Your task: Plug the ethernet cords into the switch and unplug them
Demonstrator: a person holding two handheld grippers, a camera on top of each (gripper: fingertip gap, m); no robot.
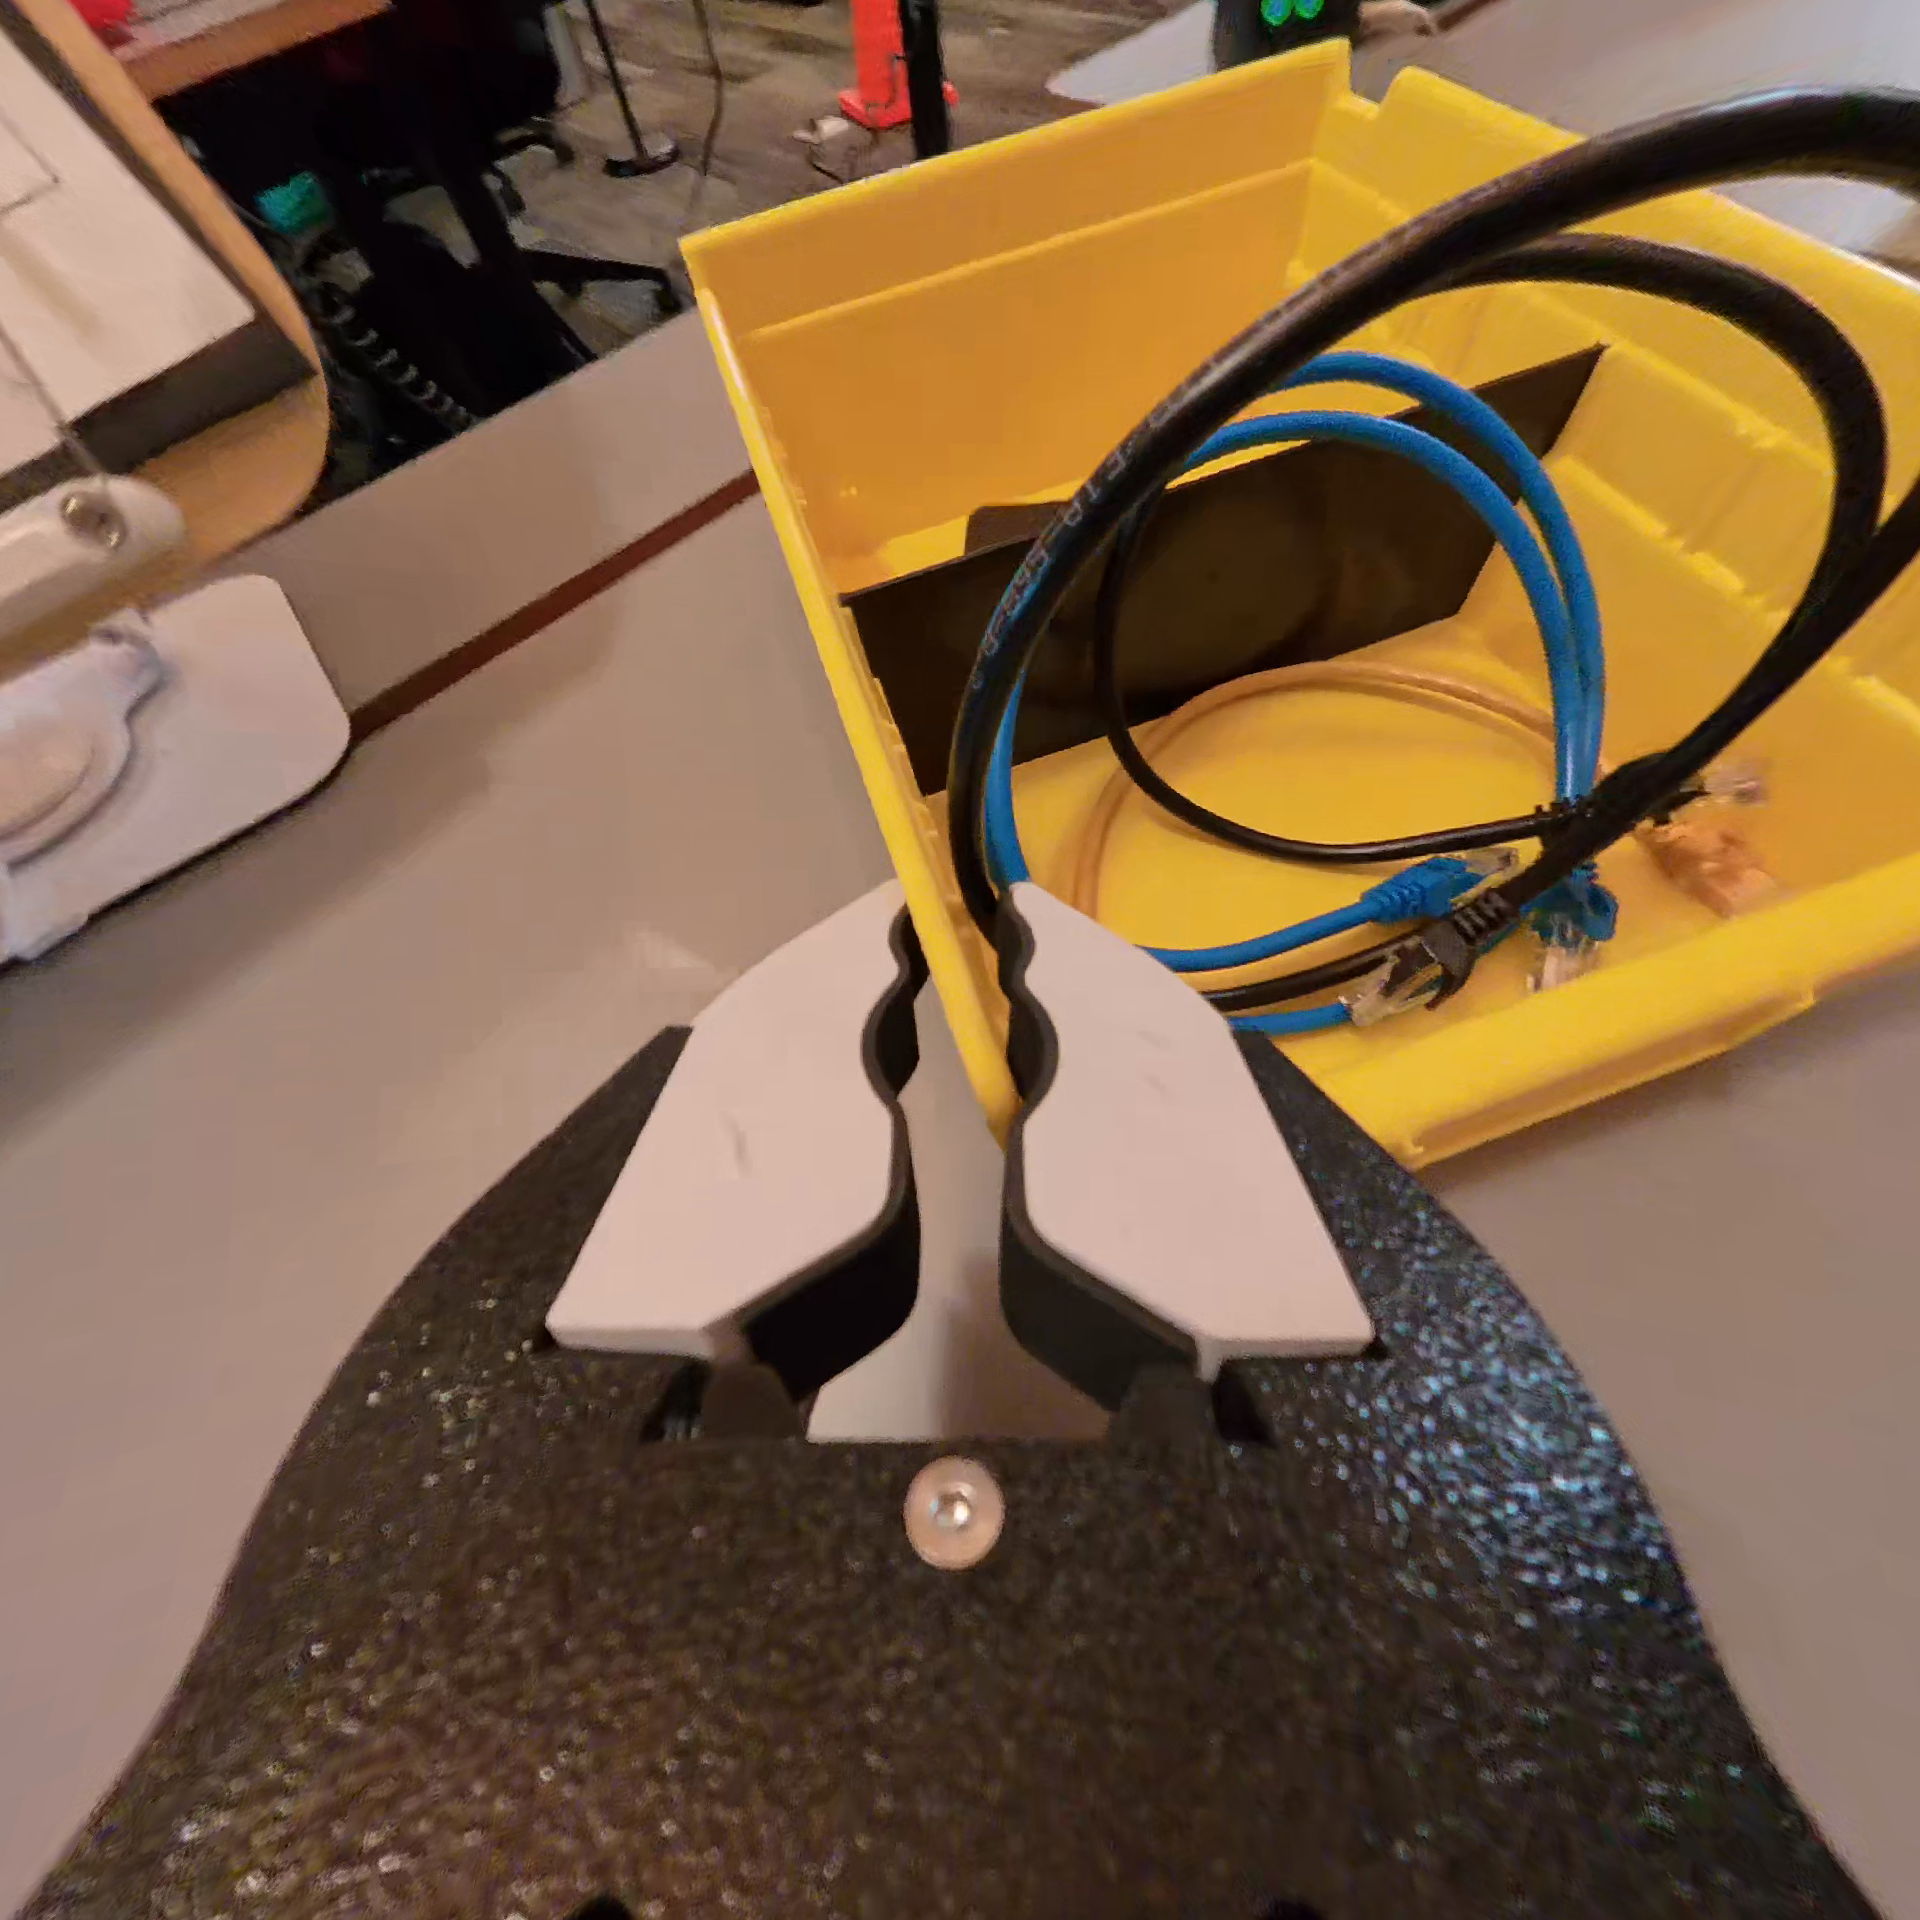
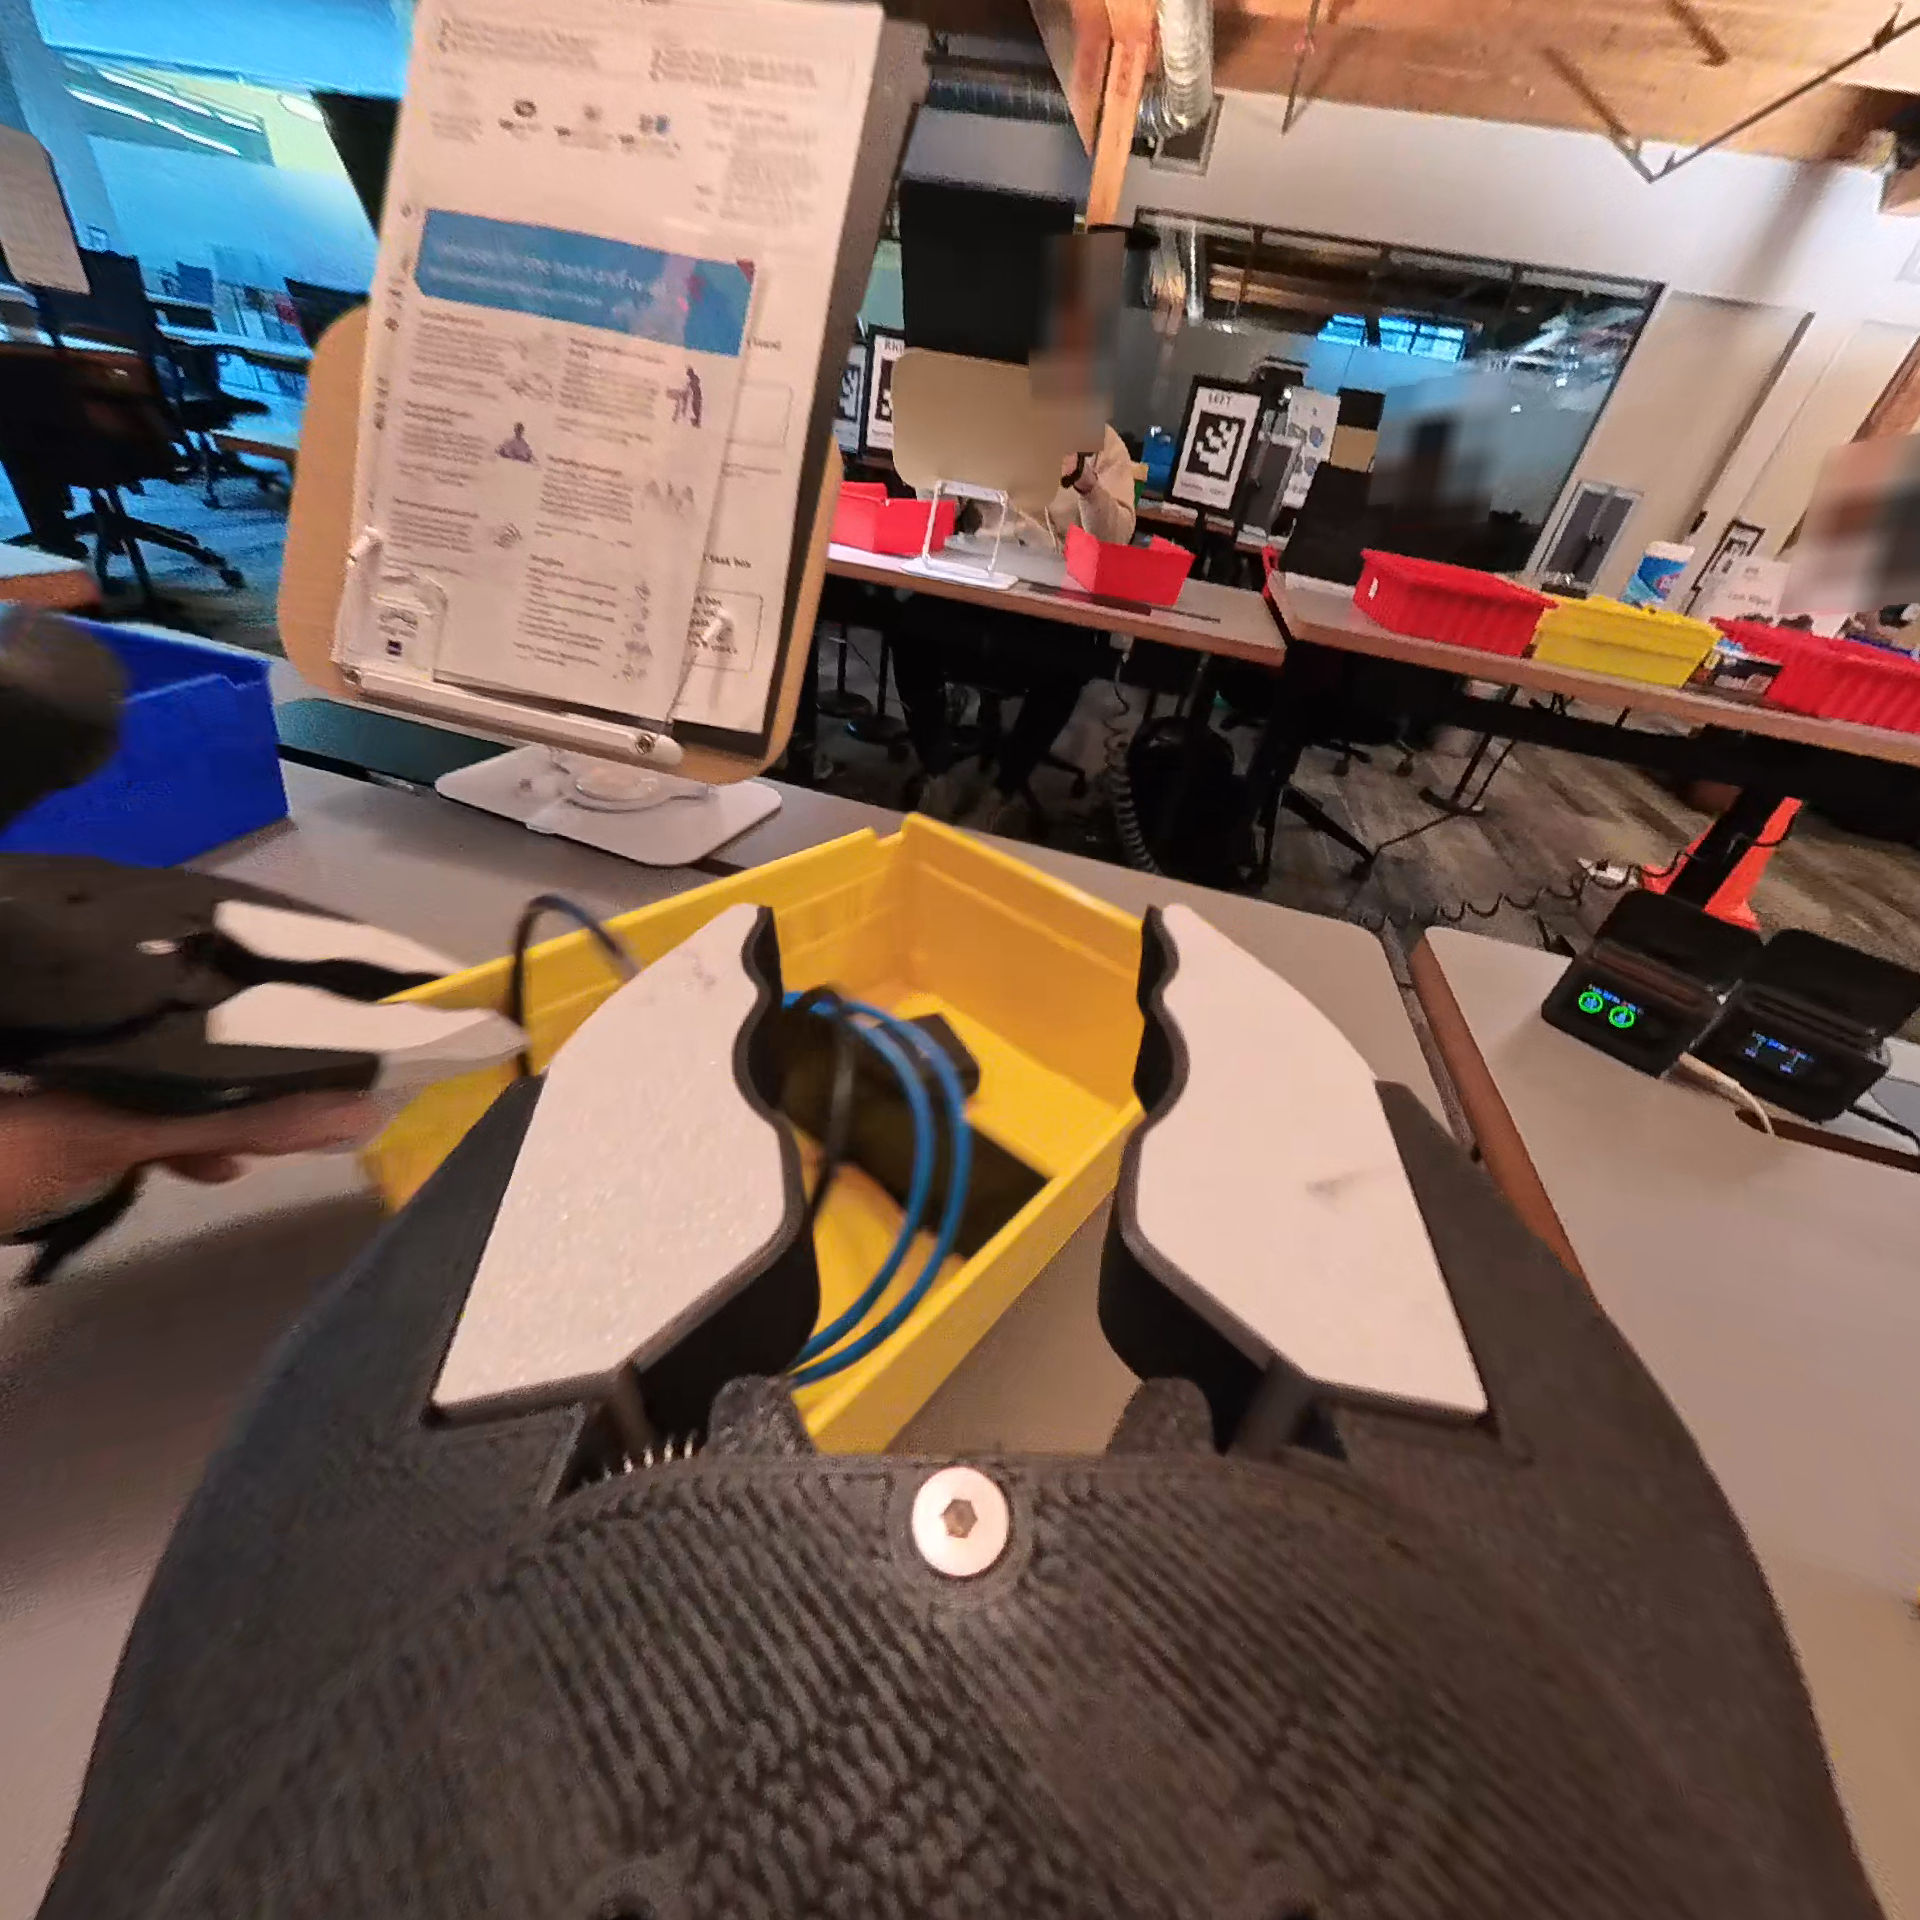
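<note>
A yellow bin (image 1: 1039,343) stands on the grey table (image 1: 416,1039). It holds the black switch (image 1: 1247,603), coiled blue cords (image 1: 1538,582), a thick black cord (image 1: 1558,260) looping up over the rim, and a pale beige cord (image 1: 1299,696). All the plugs lie loose on the bin floor. My left gripper (image 1: 956,909) is nearly shut, its jaws astride the bin's near wall, with the black cord against the right finger. The right wrist view shows it at the bin's left rim (image 2: 488,1008). My right gripper (image 2: 956,920) is wide open and empty, above the bin (image 2: 1039,935) and the switch (image 2: 904,1101).
A stand with papers (image 2: 582,416) rises behind the bin on a white base (image 1: 156,727). A blue bin (image 2: 156,748) sits at the far left. Two black devices with lit screens (image 2: 1714,1008) sit on the neighbouring table to the right. A person sits at a farther table with red bins (image 2: 1444,603). The gap from one gripper's tips to the other's is roughly 25 centimetres.
</note>
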